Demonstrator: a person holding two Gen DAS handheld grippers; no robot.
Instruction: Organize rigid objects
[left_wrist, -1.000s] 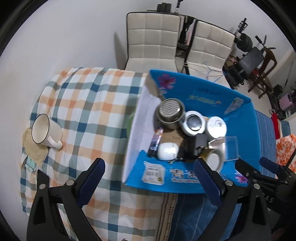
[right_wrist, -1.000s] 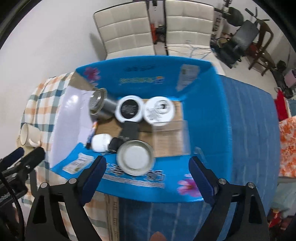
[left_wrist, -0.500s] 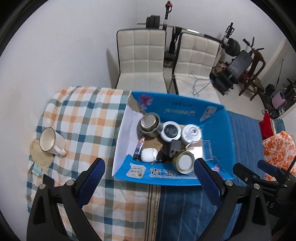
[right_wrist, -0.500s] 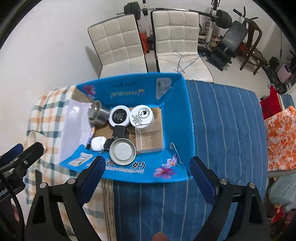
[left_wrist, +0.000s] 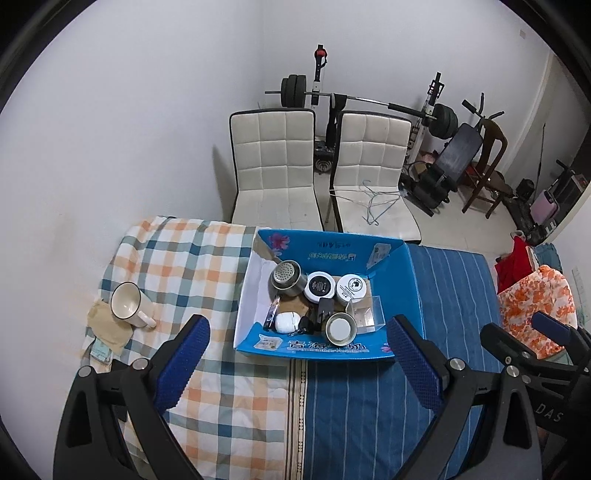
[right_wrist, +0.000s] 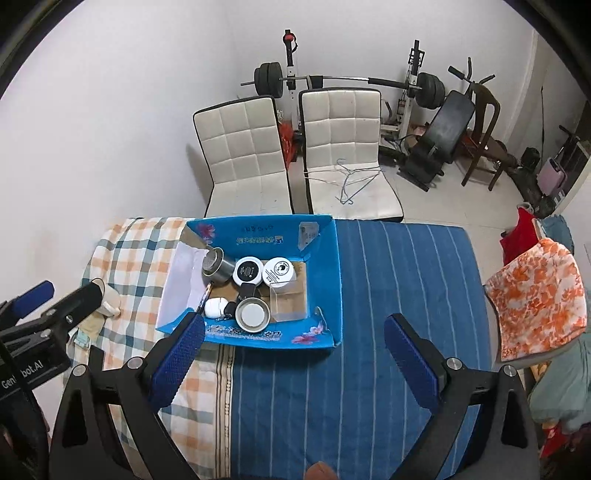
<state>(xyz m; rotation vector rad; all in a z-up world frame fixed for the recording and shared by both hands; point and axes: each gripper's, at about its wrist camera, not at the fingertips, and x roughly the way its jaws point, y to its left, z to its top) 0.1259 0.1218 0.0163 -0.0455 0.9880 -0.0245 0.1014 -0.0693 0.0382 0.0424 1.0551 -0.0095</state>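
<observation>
Blue cardboard box (left_wrist: 400, 295) holding round tins (left_wrist: 321, 287) and a steel cup (left_wrist: 287, 281); left gripper (left_wrist: 297, 363) and right gripper (right_wrist: 293, 356) empty, jaws apart.

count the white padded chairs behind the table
2. The left chair stands behind the checked cloth and the blue box's far wall; the right chair, with wire hangers on its seat, is beside it.

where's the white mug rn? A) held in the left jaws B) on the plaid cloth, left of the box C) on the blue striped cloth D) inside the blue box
B. The white mug lies on its side on the plaid cloth, apart from the blue box and to its left; both grippers, left and right, are open and hold nothing.
</observation>
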